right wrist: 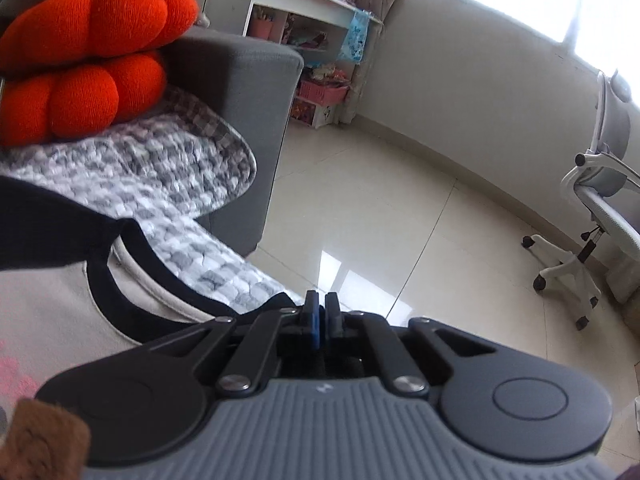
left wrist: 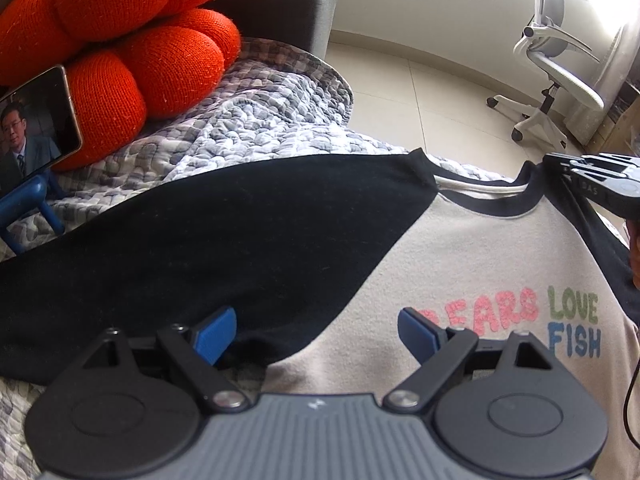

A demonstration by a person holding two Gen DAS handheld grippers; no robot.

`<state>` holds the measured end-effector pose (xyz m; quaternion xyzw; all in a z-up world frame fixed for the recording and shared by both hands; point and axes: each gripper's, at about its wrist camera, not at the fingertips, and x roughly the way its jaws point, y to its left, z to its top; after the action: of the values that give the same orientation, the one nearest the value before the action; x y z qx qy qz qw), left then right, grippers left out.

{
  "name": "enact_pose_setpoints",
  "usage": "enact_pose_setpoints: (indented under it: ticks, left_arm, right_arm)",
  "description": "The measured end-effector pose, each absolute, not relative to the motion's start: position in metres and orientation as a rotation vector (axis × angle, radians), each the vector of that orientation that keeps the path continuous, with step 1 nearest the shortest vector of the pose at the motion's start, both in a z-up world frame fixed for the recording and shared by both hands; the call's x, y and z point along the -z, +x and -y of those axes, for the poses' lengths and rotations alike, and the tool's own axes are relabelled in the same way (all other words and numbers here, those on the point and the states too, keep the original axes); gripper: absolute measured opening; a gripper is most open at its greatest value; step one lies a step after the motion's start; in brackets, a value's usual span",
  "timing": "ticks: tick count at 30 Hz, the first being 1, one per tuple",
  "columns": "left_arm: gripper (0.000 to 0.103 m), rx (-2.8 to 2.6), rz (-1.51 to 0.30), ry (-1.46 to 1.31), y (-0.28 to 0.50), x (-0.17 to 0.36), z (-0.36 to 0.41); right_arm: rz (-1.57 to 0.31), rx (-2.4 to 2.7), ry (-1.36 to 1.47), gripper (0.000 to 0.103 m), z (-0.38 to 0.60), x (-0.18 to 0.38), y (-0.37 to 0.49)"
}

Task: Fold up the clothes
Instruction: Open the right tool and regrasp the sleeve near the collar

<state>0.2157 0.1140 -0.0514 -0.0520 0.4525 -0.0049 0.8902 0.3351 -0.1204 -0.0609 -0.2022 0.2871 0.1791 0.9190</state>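
Left gripper (left wrist: 316, 330) gapes over the raglan shirt (left wrist: 460, 248), which lies flat, unfolded, on the quilted blanket (left wrist: 240, 128); right gripper (right wrist: 319, 316) pinches its shoulder. Every fold remains.

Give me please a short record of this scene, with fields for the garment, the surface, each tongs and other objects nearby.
garment: sweatshirt, beige body, black sleeves, laid face up
surface: grey quilted cover on a sofa
left tongs: open, above the sweatshirt near the sleeve seam
right tongs: shut, at the shoulder by the collar; grip on cloth unclear
nearby: orange cushion, phone, office chair
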Motion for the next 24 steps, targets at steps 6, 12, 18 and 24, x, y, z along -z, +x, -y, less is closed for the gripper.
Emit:
enact_pose_setpoints:
  ticks: [6, 12, 18, 24]
  left_arm:
    - [0.090, 0.008, -0.948, -0.082, 0.217, 0.054, -0.112]
    - [0.090, 0.005, -0.952, -0.093, 0.219, 0.054, -0.114]
    - [0.091, 0.004, -0.952, -0.090, 0.220, 0.055, -0.114]
    - [0.092, -0.002, -0.952, -0.079, 0.222, 0.056, -0.112]
  right_arm:
    - [-0.642, -0.320, -0.433, 0.002, 0.116, 0.082, 0.341]
    - [-0.676, -0.410, -0.328, 0.014, 0.127, 0.062, 0.341]
    - [-0.699, -0.460, -0.174, 0.046, 0.136, 0.051, 0.346]
    - [-0.720, -0.475, -0.206, 0.046, 0.131, 0.067, 0.338]
